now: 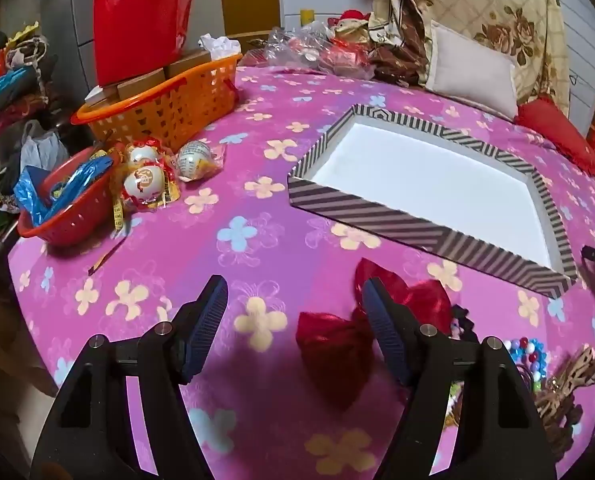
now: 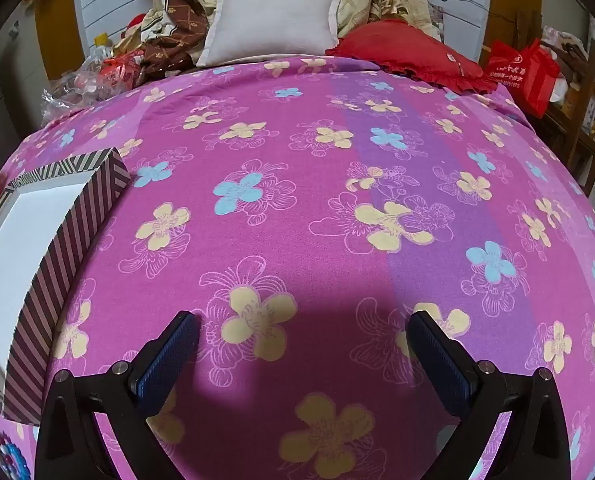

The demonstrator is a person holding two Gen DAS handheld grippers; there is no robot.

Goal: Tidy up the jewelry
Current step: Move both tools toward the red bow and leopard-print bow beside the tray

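A striped box with a white empty inside lies on the pink flowered bedsheet; it also shows at the left in the right wrist view. Two red fabric pouches lie in front of it, one partly behind my left gripper's right finger. Colourful beads and a leopard-print bow lie at the right. My left gripper is open above the sheet, just left of the pouches. My right gripper is open and empty over bare sheet, right of the box.
An orange basket with boxes and a red bag, a red colander and wrapped round ornaments sit at the left. A white pillow, red cushion and folded quilts line the headboard.
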